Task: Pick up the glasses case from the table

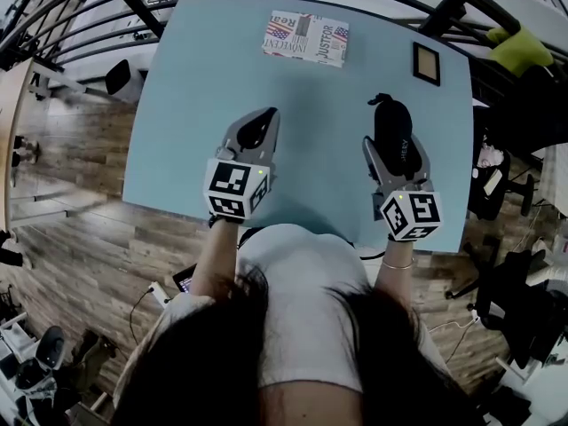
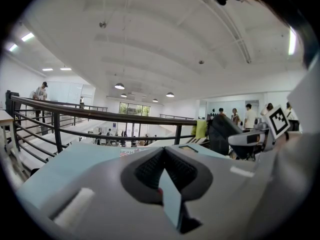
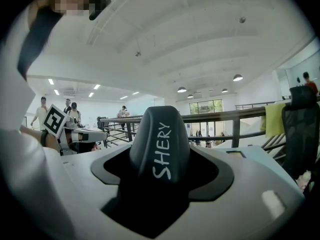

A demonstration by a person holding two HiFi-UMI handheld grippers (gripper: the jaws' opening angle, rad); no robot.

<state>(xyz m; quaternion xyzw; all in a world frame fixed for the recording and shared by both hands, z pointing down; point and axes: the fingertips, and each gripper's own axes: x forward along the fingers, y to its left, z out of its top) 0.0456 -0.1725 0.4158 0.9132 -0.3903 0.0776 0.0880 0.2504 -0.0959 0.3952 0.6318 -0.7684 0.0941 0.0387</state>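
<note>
Right gripper view: the dark glasses case is pinched between the jaws of the right gripper, over the blue table. The left gripper is pressed together.

White T-shirt, thin wrist bracelet

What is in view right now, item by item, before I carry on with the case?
table: one, light blue, under both grippers
glasses case: one, black with white lettering, gripped, over the table's near right
printed box: one, white with flag print, table's far edge
small frame: one, dark, table's far right corner
cloth: one, yellow-green, beyond the table's far right corner
left gripper: one, grey, fingers shut on nothing, near left
right gripper: one, grey, fingers shut on the glasses case
</note>
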